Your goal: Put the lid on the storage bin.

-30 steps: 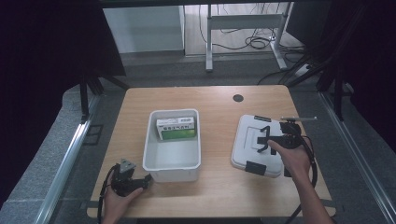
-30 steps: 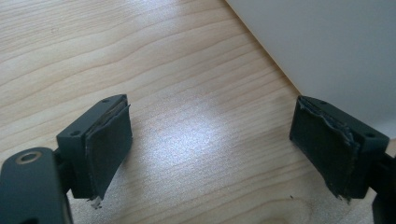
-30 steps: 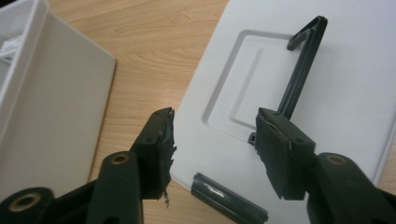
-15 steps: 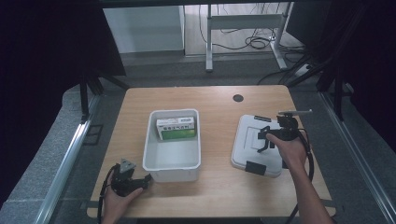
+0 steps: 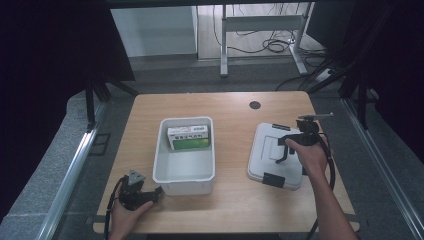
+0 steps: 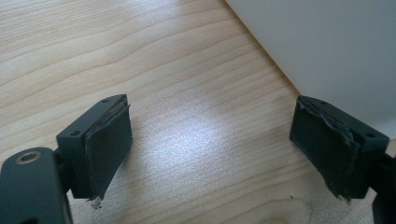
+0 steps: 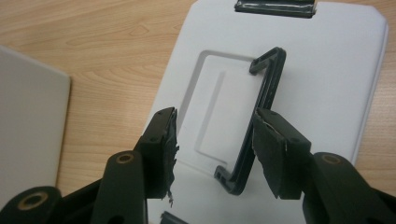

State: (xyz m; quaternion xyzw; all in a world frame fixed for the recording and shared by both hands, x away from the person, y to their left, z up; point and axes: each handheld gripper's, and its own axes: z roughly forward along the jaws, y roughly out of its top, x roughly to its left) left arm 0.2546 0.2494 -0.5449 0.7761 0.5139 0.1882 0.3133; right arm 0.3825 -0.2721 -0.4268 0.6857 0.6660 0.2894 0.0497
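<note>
A green box (image 5: 188,137) is seen in the white bin (image 5: 162,172), frame centre; right of it lies the lid (image 5: 265,150), its raised handle (image 7: 261,116) straddled unclenched by the right gripper (image 7: 215,140). The left gripper (image 6: 210,140), lower left, is held released.

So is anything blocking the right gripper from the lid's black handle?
Nothing visible. The right gripper hangs open over the lid; its black handle stands raised between the jaws, beside one pad.

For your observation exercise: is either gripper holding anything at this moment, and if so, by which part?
Nothing is held. The right gripper stands open over the lid, with the black handle beside one of its fingers, ungripped. The left gripper is open over bare table.
</note>
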